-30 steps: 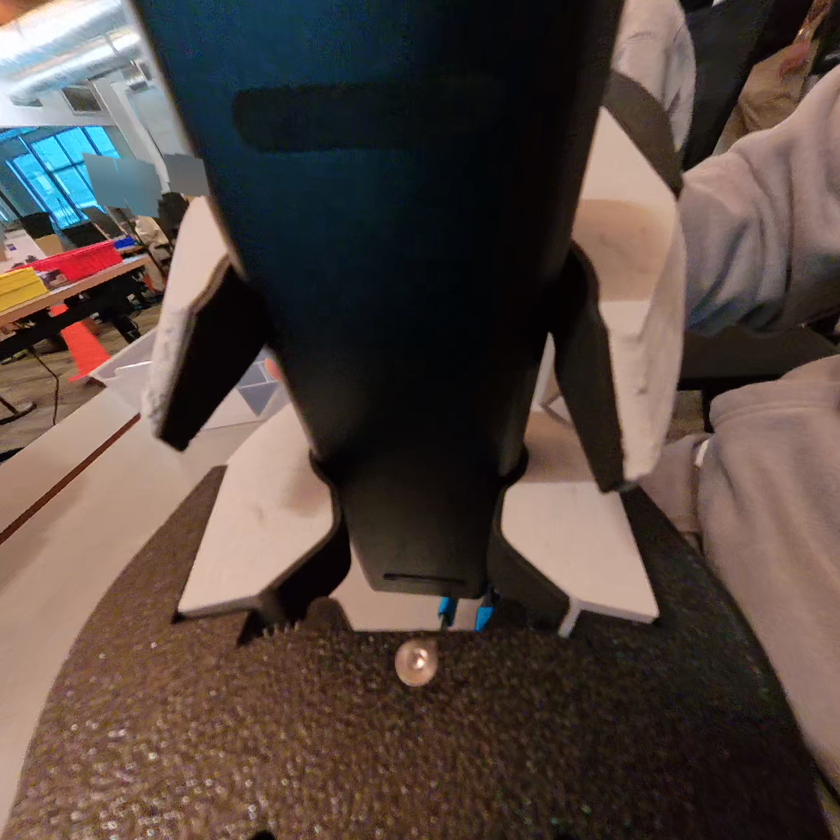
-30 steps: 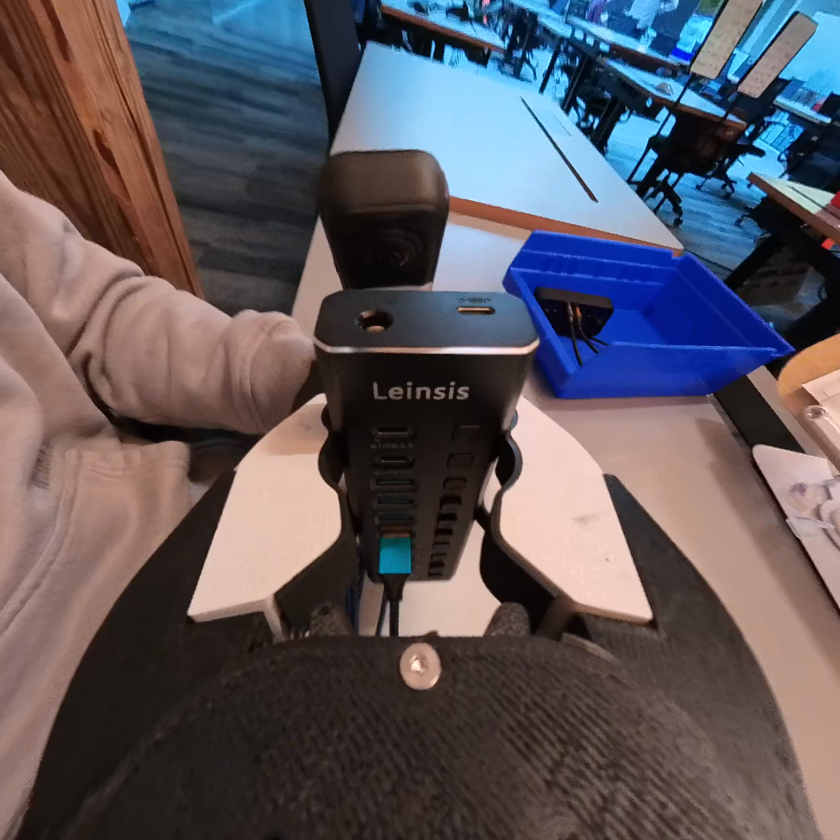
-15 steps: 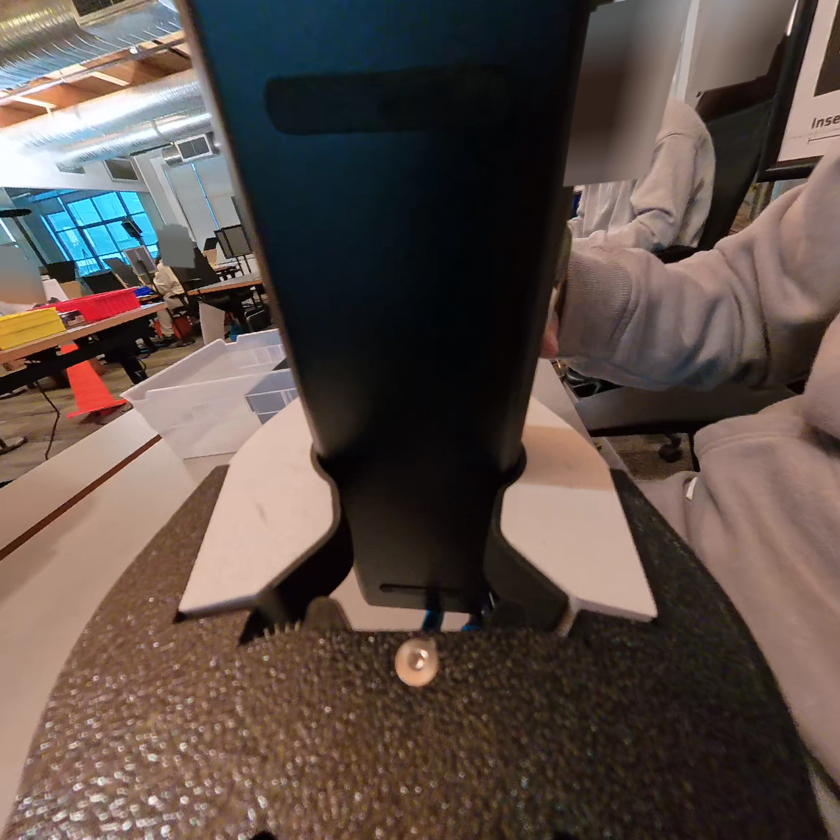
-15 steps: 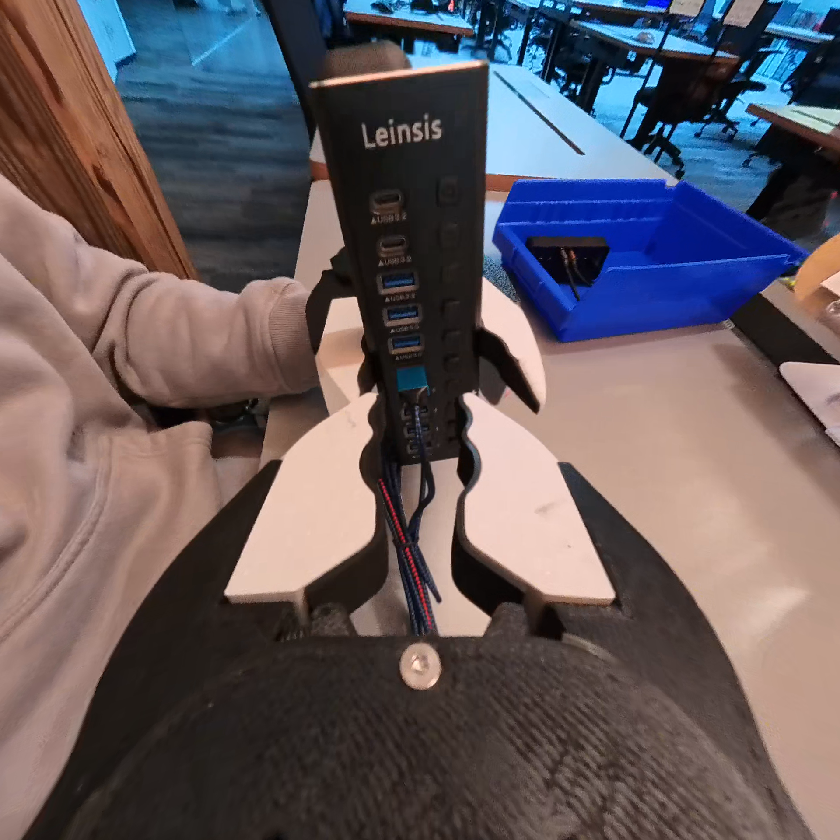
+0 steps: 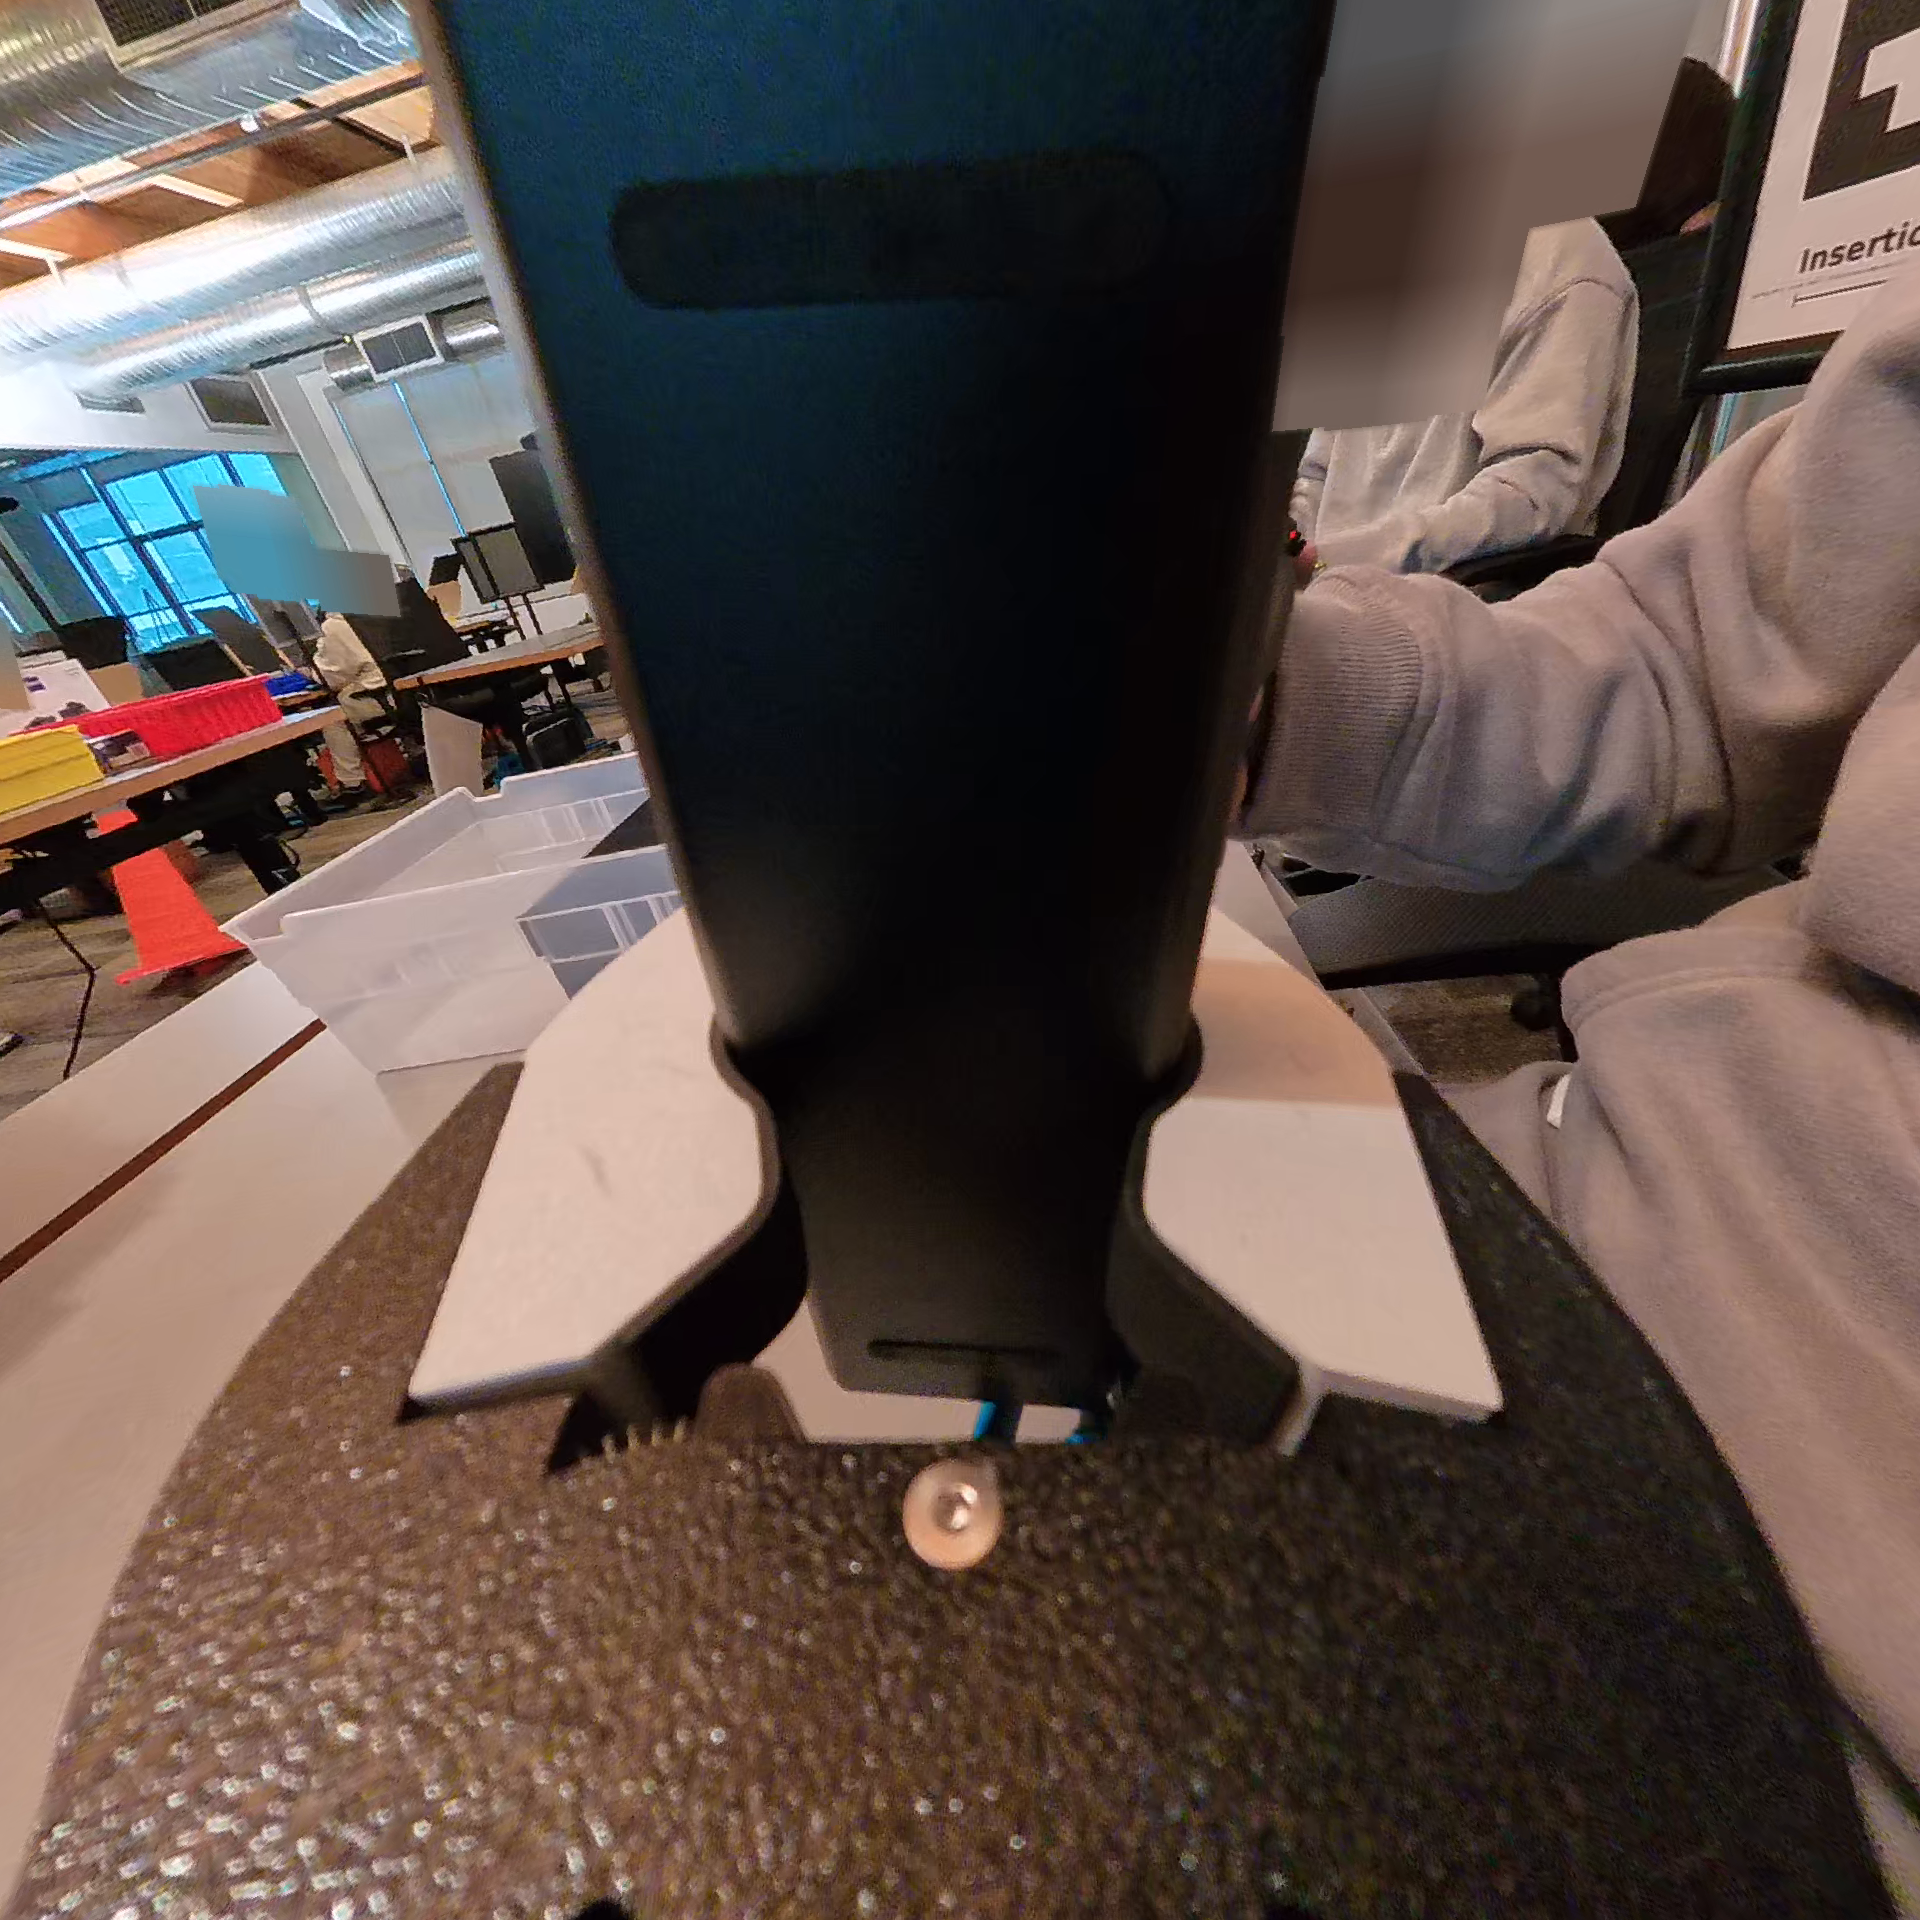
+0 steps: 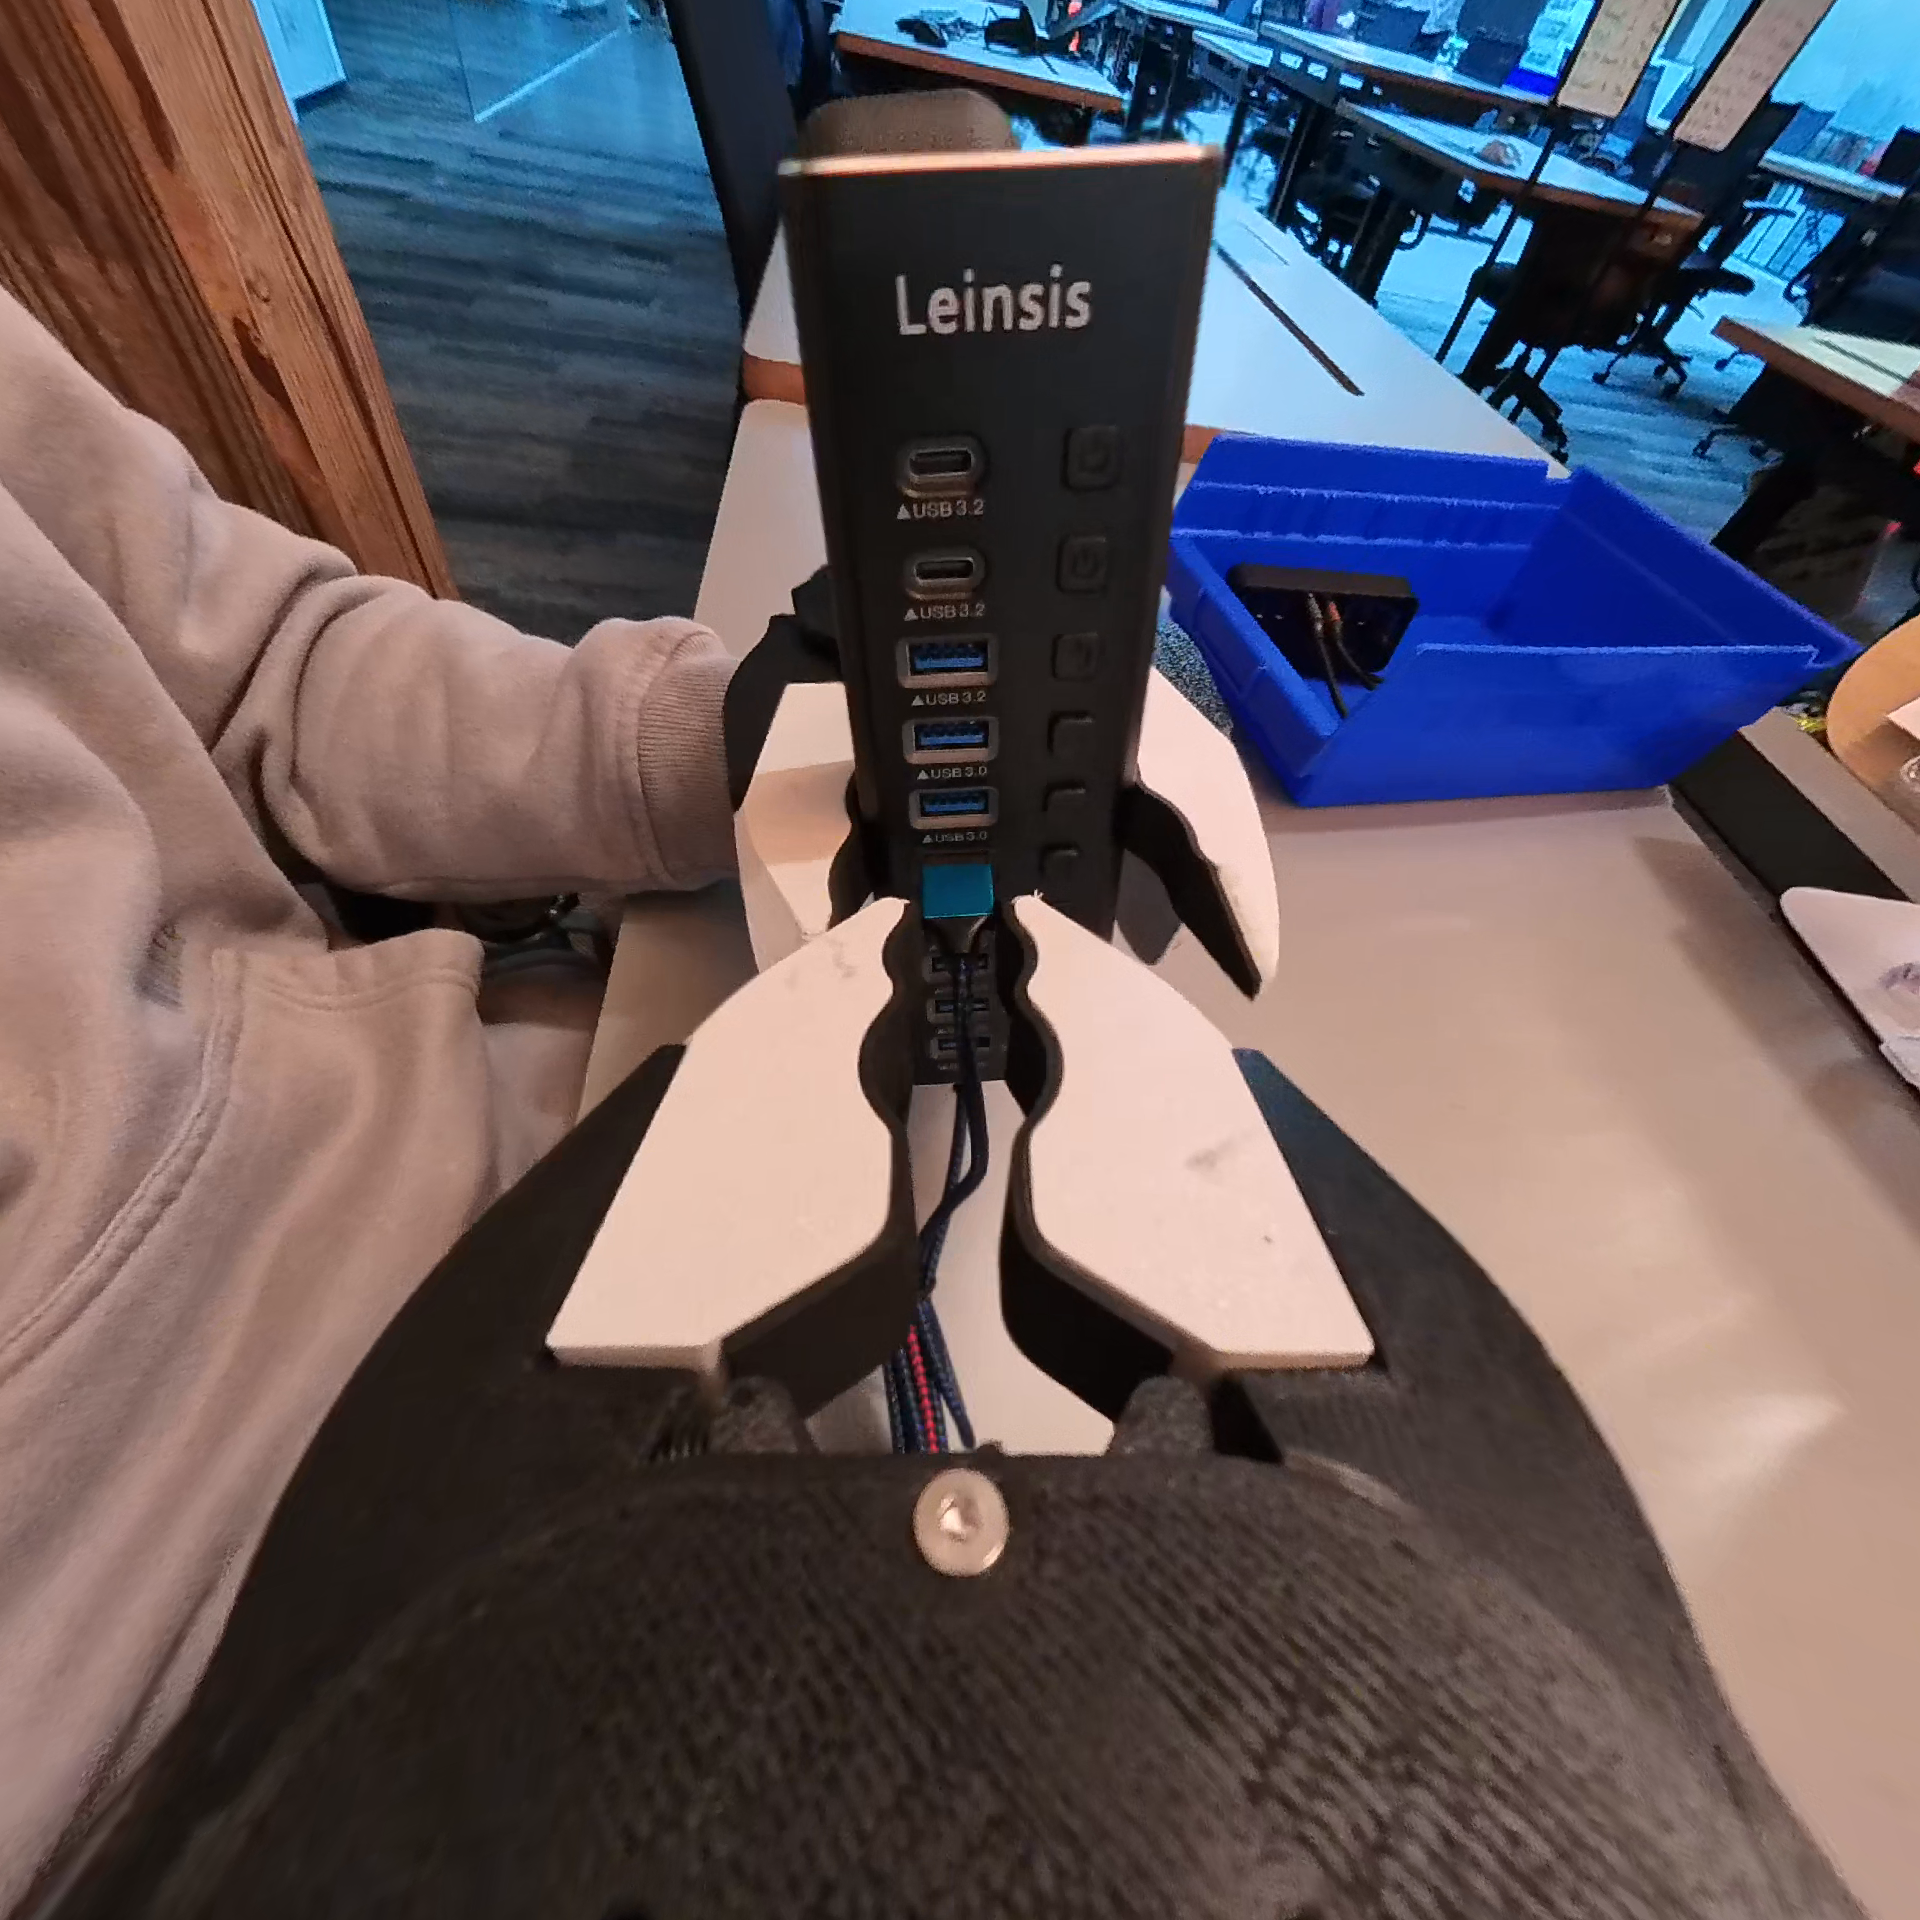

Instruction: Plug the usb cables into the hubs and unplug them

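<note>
My left gripper [image 5: 956, 1018] is shut on the lower part of a black USB hub [image 5: 914, 623] and holds it upright, its back filling the left wrist view. The right wrist view shows the hub's port side [image 6: 997, 582], with the left gripper's fingers [image 6: 1216, 873] clamped on it. A blue USB plug [image 6: 958, 894] sits in a port midway down, and its braided cable [image 6: 951, 1195] hangs toward me. My right gripper [image 6: 961, 914] is narrowly open. Its tips flank the plug's lower end, and the cable runs loose through the gap.
A blue bin [image 6: 1558, 707] holding another black hub [image 6: 1320, 613] stands on the table at the right. White trays [image 5: 416, 935] stand beyond the left gripper. A person's grey sleeves [image 6: 416, 727] are close on the left, and a wooden post [image 6: 156, 260] is behind.
The hub has been tipped up from leaning toward the right camera to upright. My right gripper has drawn back along the hub, and its fingers have narrowed from wide around the hub to beside the plug.
</note>
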The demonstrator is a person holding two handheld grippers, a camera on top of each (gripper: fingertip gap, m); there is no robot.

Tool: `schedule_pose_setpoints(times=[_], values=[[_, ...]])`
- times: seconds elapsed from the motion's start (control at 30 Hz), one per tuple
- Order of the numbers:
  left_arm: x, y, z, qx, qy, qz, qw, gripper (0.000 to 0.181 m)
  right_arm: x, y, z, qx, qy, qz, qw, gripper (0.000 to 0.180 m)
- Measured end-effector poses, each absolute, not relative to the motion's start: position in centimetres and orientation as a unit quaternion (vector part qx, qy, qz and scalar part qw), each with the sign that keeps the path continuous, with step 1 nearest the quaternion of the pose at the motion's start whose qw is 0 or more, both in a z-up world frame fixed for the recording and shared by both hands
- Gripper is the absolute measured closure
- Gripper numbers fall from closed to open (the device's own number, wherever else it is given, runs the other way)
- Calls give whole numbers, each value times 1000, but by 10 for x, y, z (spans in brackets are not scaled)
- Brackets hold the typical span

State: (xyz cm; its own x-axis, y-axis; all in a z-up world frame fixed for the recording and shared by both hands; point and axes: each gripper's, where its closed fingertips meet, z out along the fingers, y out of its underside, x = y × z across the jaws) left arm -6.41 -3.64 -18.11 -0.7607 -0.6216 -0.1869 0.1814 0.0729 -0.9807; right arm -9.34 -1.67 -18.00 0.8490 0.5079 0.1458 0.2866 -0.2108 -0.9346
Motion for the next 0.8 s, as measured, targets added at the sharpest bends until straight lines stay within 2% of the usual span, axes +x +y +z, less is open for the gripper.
schedule_pose_setpoints(times=[0.27, 0.3, 0.4, 0.47, 0.57, 0.73, 0.8], values=[[-61, -40, -182, -162, 656, -668, 313, 108, -87, -25, -182, -809, -242, 66, 531, 167], [-61, -40, -182, -163, 657, -667, 313, 108, -85, -28, -182, -814, -239, 66, 525, 172], [-61, -3, -177, -197, 625, -678, 332, 108, -34, -50, -161, -814, -173, 15, 555, 178], [-67, 26, -162, -211, 589, -698, 348, 108, -30, -67, -147, -803, -163, 79, 568, 180], [-72, 23, -155, -195, 605, -683, 359, 108, -42, -60, -142, -794, -195, 58, 573, 180], [-74, -10, -158, -158, 630, -682, 336, 109, -77, -24, -148, -763, -217, 82, 604, 164], [-75, -16, -159, -152, 633, -682, 332, 108, -86, -16, -153, -758, -221, 89, 607, 165]])
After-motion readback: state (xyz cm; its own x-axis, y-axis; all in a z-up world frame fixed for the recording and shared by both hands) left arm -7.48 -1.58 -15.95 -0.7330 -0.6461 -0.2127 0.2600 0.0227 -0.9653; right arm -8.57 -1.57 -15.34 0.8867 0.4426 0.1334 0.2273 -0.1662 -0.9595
